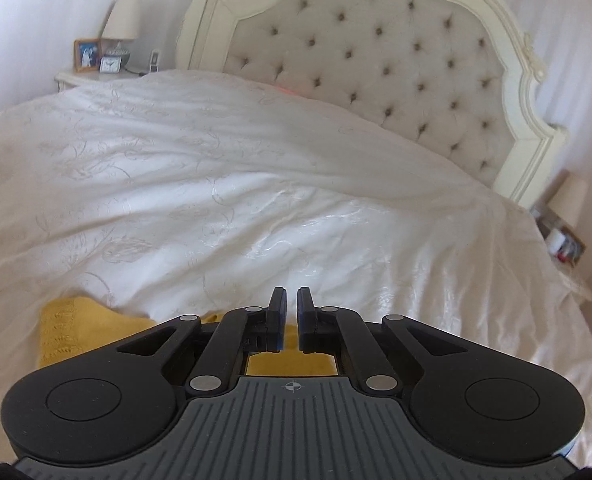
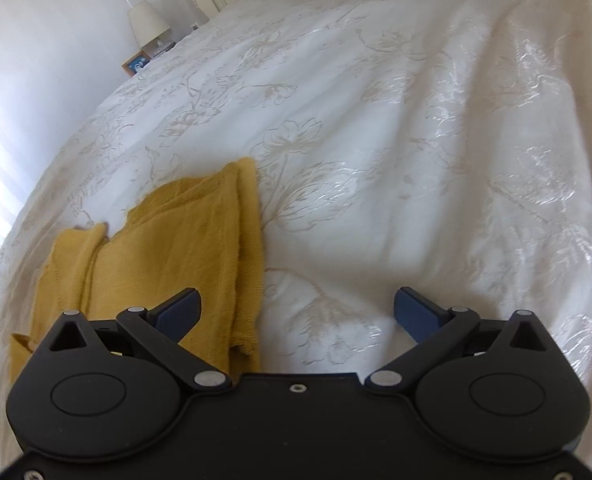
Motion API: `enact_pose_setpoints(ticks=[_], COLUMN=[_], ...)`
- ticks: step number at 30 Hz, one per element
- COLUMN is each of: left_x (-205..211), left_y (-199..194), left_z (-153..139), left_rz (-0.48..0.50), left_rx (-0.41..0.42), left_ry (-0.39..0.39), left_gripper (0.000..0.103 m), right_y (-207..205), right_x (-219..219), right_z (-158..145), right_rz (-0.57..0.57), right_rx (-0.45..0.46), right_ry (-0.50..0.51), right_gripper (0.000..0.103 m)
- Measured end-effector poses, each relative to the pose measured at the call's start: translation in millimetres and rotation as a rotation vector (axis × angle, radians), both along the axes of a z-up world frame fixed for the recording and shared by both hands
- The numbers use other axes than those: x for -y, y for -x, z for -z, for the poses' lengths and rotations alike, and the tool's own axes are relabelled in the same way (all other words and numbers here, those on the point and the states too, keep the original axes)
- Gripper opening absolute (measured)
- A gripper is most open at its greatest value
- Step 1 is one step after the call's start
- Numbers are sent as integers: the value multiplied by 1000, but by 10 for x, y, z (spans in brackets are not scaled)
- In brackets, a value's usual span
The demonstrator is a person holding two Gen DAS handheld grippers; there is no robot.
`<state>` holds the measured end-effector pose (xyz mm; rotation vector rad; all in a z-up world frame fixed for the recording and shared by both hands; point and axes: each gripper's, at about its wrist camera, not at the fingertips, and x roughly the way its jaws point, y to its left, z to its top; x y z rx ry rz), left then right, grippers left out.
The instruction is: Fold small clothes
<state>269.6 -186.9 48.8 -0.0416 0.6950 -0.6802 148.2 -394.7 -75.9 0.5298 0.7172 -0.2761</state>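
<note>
A mustard-yellow knit garment [image 2: 168, 248] lies partly folded on the white embroidered bedspread [image 2: 376, 120], at the left in the right wrist view. My right gripper [image 2: 296, 312] is open and empty, hovering over the garment's right edge, its left finger above the cloth. In the left wrist view the same garment [image 1: 80, 332] shows low at the left and under the gripper body. My left gripper [image 1: 291, 300] has its jaws nearly together with a narrow gap and nothing visible between them, held above the garment.
A tufted cream headboard [image 1: 376, 60] stands at the far end of the bed. A nightstand with a lamp [image 1: 122, 20], clock and photo frame sits at the far left. Another lamp [image 1: 568, 200] stands at the right of the bed.
</note>
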Motion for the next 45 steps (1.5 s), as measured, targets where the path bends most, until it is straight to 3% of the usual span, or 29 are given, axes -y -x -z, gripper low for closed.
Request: enact_pose_setpoints(ticks=[2,3,4,9,12,17,23,29,33,35,36,37,40,45], left_x=[-132,-227,-332,-945,-1170,-1240,-1052,-1077,-1077,-1037,-1033,-1037,-1059,-1122], left_y=[48,71,94,267,374,508,541,484,453,426,427,441,471,607], left_z=[30,52,74,299,482,804,990,998,1086,1151,1174,1184,1190,1137], left_rz=[-22,-43,-70,-183,-188,-80,2,-36,-3,26,27,23,14,2], left_rx=[15,28,43,87,65,-40,11,41,20,-4,0,10,12,58], left_ry=[-40,-64,-85,-219,-278,-269,-301,-286,-273,-266,-254,-237,-203,-167], left_gripper=[14,28,35,37,40,41,44,46,55,53,37,13,10,9], right_y=[6,14,16,85,106,94,-10,-93,-199,-330,-411,-499,-797,-1167], right_x=[1,2,3,-37,-67,-106,-309,-419,-518,-554,-577,-602,-706,-904], right_z=[-33,-47,-63,-197,-268,-275,-301,-264,-249,-225,-215,-208,-189,-155], right_rz=[6,11,14,13,9,-47,-179,-301,-341,-358,-364,-374,-407,-453], right_rx=[15,24,37,150,220,306,336,390,393,363,340,314,231,155], right_ry=[21,24,22,31,25,-77,-83,-244,-320,-352,-359,-363,-356,-360], right_gripper=[102,102,102,102,102,102,102,102,102,97,89,78,57,57])
